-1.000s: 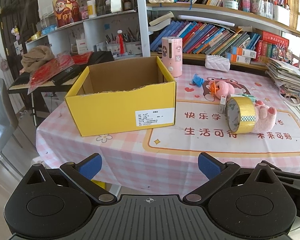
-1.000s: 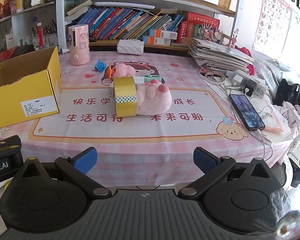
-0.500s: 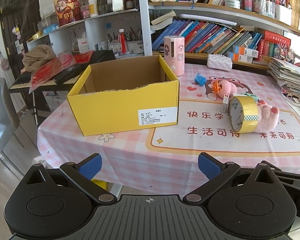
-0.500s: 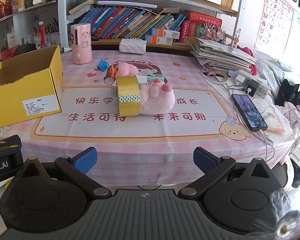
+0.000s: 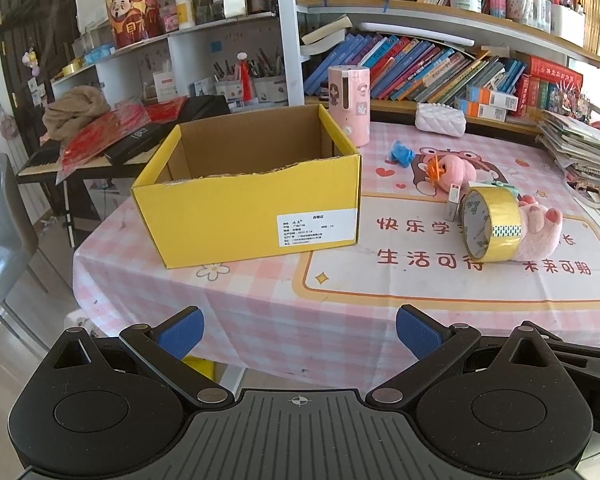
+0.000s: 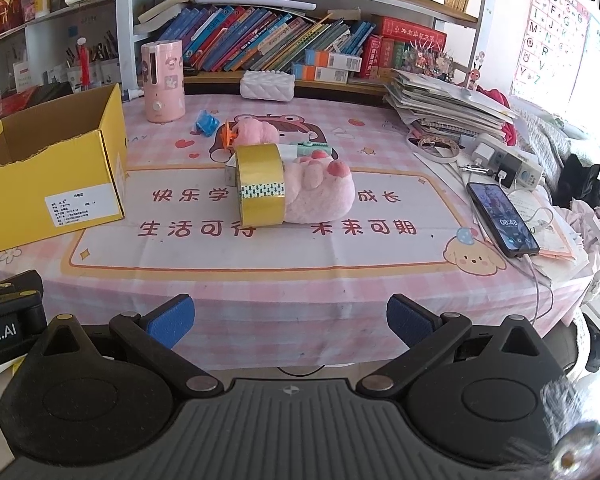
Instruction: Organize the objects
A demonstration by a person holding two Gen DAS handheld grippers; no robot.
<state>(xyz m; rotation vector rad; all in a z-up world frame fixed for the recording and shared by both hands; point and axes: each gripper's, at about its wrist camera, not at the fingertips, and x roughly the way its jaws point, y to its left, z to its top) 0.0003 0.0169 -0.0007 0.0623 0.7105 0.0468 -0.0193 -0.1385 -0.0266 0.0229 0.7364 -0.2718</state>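
Bench (image 5: 340, 312) under pink checked cloth fills my view, bookshelves (image 6: 300, 40) walling its far edge. I see the yellow box (image 5: 244, 216) open-topped near the left edge, bare cloth between it and the tape roll (image 6: 260, 190), which stands on edge touching the pink plush paw (image 6: 320, 192) mid-bench. A phone (image 6: 502, 220) lies near the right edge. My left gripper (image 5: 298, 332) and right gripper (image 6: 290, 320) both hang wide, empty, off the near edge

Both tongs, left (image 5: 298, 330) and right (image 6: 290, 318), are black plastic with ribbed bodies, silver screws and blue fingertips (image 5: 180, 332).
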